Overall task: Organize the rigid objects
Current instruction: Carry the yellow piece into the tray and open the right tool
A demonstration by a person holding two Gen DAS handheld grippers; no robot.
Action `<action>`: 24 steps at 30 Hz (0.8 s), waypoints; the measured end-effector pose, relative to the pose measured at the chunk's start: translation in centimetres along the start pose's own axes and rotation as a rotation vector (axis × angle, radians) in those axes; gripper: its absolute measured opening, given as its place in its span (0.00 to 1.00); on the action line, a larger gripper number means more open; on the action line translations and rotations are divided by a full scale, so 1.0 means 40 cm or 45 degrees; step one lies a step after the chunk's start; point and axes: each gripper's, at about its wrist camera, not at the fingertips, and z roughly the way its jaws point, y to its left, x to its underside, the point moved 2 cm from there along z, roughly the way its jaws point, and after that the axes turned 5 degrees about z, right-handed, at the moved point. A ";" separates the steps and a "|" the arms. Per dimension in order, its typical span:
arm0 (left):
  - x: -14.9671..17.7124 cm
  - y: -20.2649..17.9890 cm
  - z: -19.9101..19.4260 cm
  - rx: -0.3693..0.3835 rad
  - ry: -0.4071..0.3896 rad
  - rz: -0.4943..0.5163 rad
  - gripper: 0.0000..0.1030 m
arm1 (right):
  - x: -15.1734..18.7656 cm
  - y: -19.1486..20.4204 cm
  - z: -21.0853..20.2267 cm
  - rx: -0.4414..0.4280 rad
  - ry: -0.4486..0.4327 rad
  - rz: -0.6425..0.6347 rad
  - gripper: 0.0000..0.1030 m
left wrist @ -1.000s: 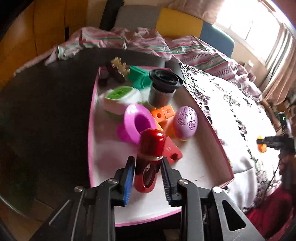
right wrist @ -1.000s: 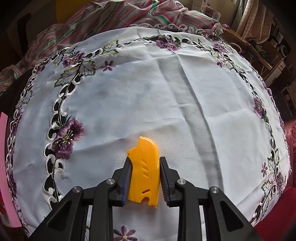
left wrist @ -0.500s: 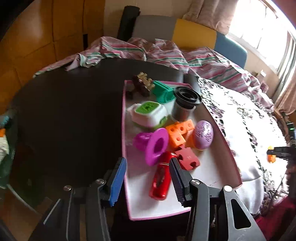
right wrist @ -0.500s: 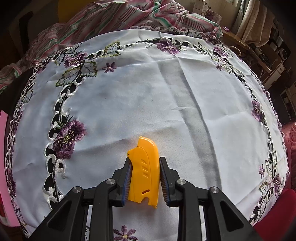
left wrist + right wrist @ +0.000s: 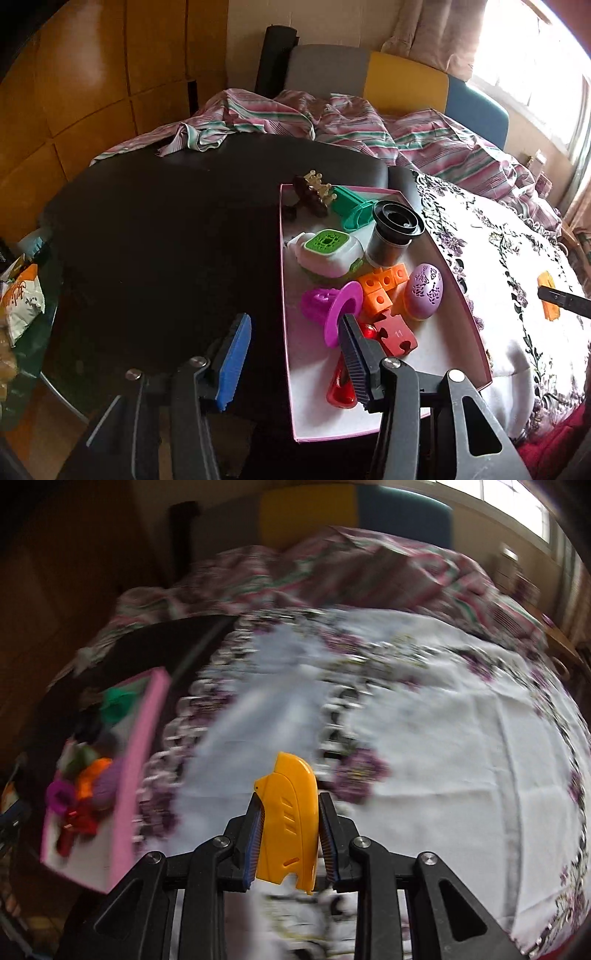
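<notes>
Jaws of the left gripper [image 5: 293,354] stand apart, nothing between them, having just been opening; the red tool [image 5: 341,384] they clamped a second ago now lies in the pink tray [image 5: 463,295], half hidden behind one jaw. That piece looks sorted. Right gripper [image 5: 290,836] jaws are clamped on the yellow cutter [image 5: 290,819], carried above the embroidered cloth [image 5: 443,738] toward the tray; a second ago it hung over mid-cloth. Right view is blurred, tray contents smeared. Left view shows them sharply: purple egg [image 5: 424,291], orange cubes [image 5: 382,284], magenta funnel [image 5: 338,306], dark desk [image 5: 166,240] beside.
</notes>
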 end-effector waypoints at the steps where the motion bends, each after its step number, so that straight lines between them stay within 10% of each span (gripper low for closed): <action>1: 0.000 0.002 -0.001 0.001 -0.001 -0.005 0.50 | 0.002 0.050 -0.007 -0.033 -0.006 -0.048 0.27; 12: 0.006 0.031 -0.004 -0.016 0.006 -0.045 0.52 | 0.074 0.448 -0.019 -0.320 0.038 -0.435 0.27; 24: 0.015 0.062 0.003 -0.038 0.014 -0.088 0.53 | 0.145 0.504 0.118 -0.187 0.217 -0.481 0.27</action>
